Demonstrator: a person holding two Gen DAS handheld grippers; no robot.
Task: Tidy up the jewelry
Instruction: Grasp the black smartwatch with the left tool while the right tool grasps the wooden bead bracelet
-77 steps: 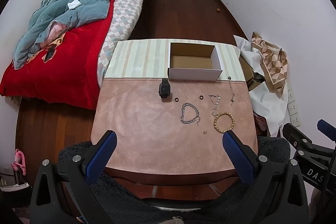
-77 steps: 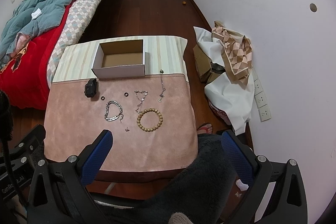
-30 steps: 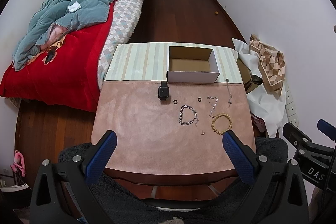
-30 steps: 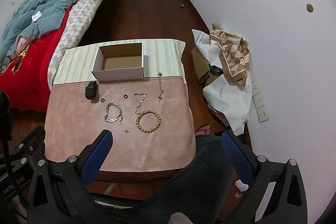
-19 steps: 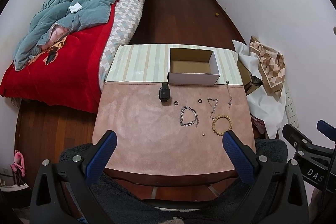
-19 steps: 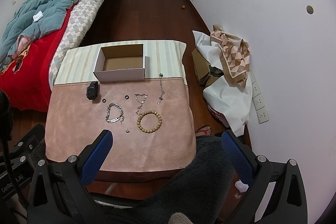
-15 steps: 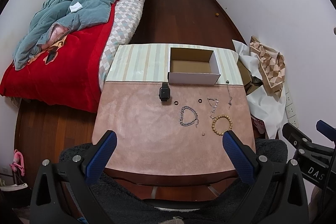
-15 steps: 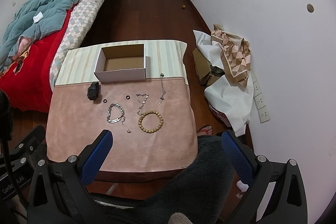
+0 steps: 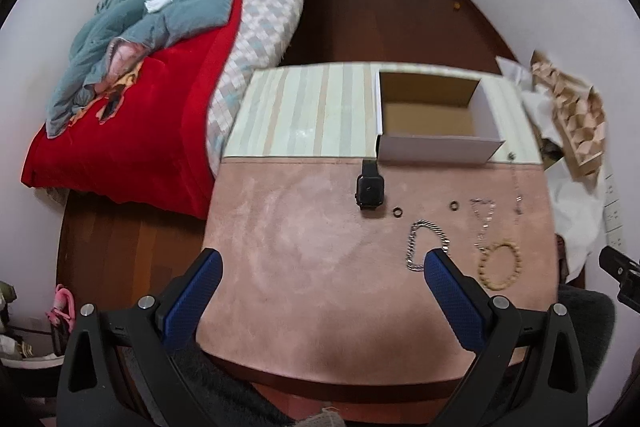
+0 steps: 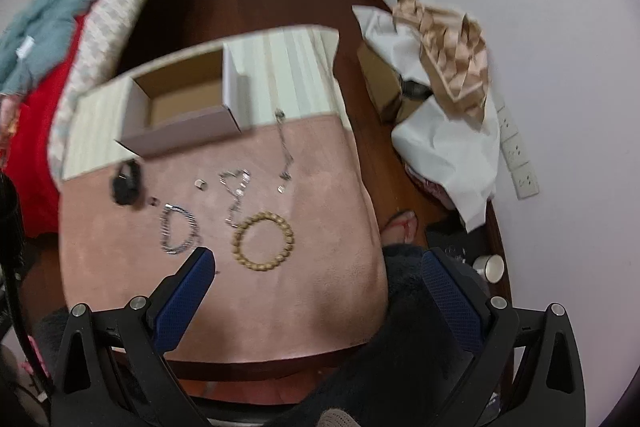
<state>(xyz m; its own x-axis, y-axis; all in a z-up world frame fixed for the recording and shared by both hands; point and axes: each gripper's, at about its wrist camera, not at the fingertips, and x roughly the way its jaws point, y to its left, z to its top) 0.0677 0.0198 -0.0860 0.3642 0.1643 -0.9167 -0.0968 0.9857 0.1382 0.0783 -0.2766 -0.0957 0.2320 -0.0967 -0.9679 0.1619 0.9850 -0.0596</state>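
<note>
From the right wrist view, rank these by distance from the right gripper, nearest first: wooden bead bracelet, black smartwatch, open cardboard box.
Measured from the right gripper:
1. The round wooden bead bracelet, on the pink mat just ahead of the fingertips, slightly left.
2. The black smartwatch, further out on the left of the mat.
3. The open cardboard box, farthest, on the striped cloth at the table's far end.

Left wrist view: above table's near edge, facing forward-down toward cardboard box [image 9: 436,119], bed [image 9: 132,115] at left. Right wrist view: same direction, tilted, nearer beaded bracelet [image 10: 263,241]. Shared: pink mat [image 9: 304,267], box, jewelry.
</note>
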